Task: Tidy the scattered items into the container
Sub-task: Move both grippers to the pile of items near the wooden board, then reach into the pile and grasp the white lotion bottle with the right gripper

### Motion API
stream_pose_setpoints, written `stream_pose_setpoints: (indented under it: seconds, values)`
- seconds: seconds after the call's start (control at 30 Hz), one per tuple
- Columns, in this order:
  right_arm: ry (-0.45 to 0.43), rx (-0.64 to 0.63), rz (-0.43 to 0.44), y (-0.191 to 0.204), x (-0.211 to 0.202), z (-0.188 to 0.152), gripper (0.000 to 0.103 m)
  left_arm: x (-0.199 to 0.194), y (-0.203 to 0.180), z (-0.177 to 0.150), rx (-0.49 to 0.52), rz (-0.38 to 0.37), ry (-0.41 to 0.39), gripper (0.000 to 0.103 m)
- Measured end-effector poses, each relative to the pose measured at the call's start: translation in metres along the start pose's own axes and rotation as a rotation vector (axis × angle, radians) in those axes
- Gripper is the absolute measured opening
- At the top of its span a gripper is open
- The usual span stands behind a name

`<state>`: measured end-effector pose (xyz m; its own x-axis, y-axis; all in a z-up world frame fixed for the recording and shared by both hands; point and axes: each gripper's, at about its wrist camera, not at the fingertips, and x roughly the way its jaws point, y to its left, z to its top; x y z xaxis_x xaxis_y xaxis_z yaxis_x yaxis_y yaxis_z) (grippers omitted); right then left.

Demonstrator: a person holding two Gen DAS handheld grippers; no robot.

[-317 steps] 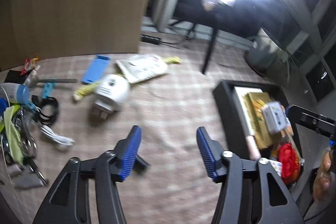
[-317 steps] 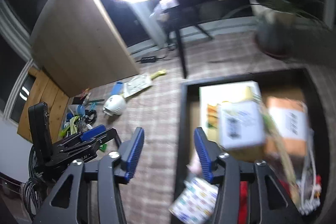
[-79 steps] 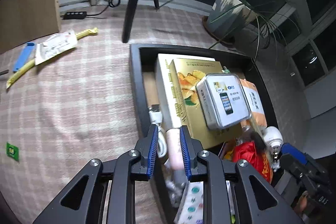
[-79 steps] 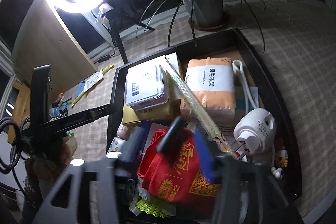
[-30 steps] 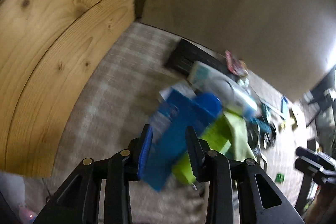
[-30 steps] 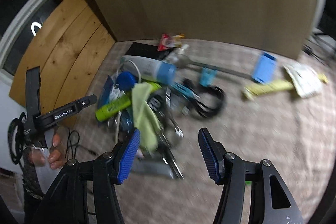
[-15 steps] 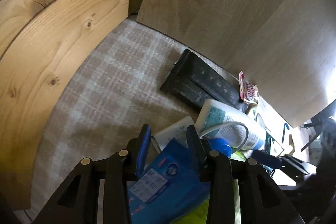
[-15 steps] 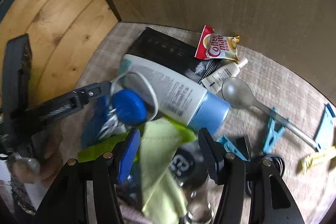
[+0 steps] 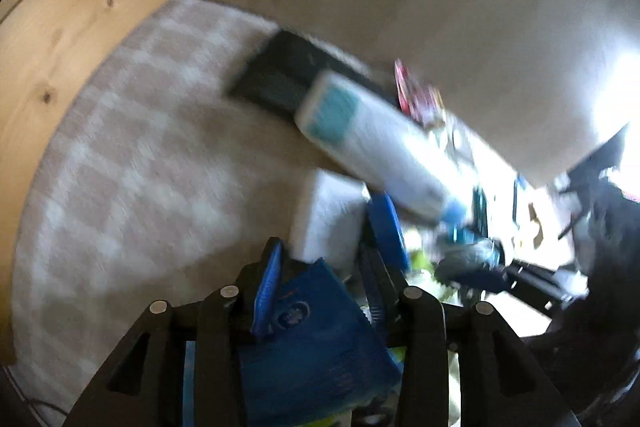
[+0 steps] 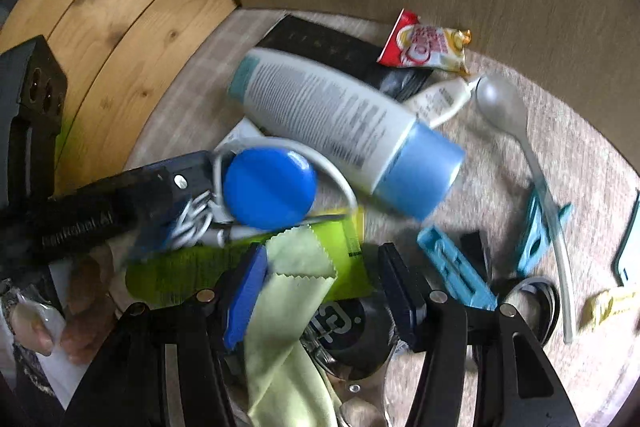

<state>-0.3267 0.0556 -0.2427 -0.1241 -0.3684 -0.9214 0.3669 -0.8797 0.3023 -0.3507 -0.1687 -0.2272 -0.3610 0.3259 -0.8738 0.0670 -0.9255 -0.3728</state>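
You've brought both grippers from the container down onto the clutter; left gripper (image 9: 320,291) jaws just opening round the blue packet (image 9: 316,343), right gripper (image 10: 320,291) over the green cloth (image 10: 296,291).

I see a smooth plastic lotion bottle (image 10: 332,111) with a matt pale-blue cap, a glossy blue round lid (image 10: 269,187), a shiny foil sachet (image 10: 425,47), a soft pale-green cloth (image 10: 292,311) with pinked edges, a woven checked rug (image 9: 152,163), and grained wood panels (image 10: 120,7).
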Motion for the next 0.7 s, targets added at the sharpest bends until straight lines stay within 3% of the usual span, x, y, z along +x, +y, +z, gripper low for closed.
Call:
stream_pose_setpoints:
  seconds: [0.07,0.47,0.7]
  values:
    - [0.008,-0.004,0.005,-0.001,-0.001,-0.007,0.054,0.001,-0.013,-0.012,0.041,0.023,-0.007,0.042]
    - [0.040,-0.053,-0.031,-0.014,-0.031,-0.081,0.051,0.003,-0.066,-0.075,0.104,-0.043,0.054,0.042]
    - [0.042,-0.014,-0.062,-0.039,-0.051,-0.117,0.051,-0.002,-0.084,-0.090,0.139,-0.057,0.083,0.042]
